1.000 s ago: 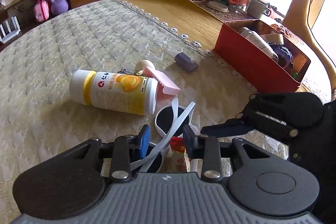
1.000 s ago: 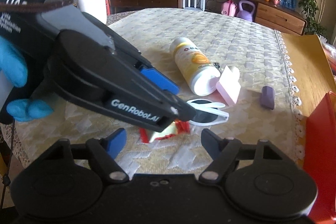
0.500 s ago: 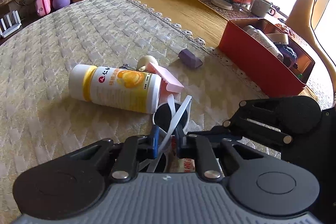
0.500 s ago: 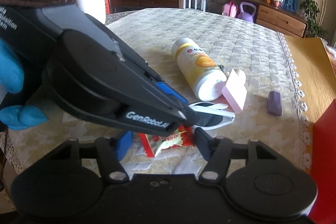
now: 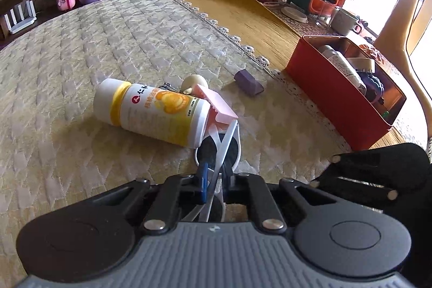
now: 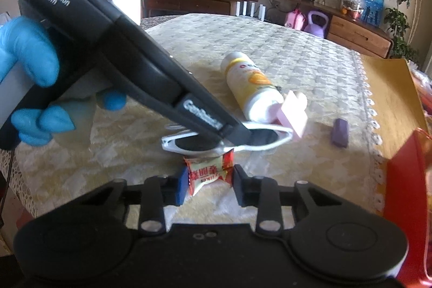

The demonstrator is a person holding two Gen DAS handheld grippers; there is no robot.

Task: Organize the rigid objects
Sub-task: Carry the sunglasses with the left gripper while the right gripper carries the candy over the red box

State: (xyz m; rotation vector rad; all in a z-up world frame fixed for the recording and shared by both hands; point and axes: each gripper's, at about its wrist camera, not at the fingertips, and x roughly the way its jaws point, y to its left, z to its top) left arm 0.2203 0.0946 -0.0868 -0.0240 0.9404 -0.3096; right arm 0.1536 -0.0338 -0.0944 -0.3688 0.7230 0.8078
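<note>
My left gripper is shut on the white-framed sunglasses, which also show in the right wrist view, held just above the cloth. My right gripper is shut on a red and cream candy packet right below the sunglasses. A white bottle with a yellow band lies on its side beside a pink block. A small purple block lies near the cloth's lace edge. The red tin box stands to the right with several items in it.
A cream round thing and small keys sit behind the bottle. The quilted cloth covers the table; bare wood lies beyond the lace edge. A cup, an orange container and a dish stand at the far right.
My left gripper closed on the sunglasses and lifted them slightly. My right gripper moved forward and closed on the candy packet.
</note>
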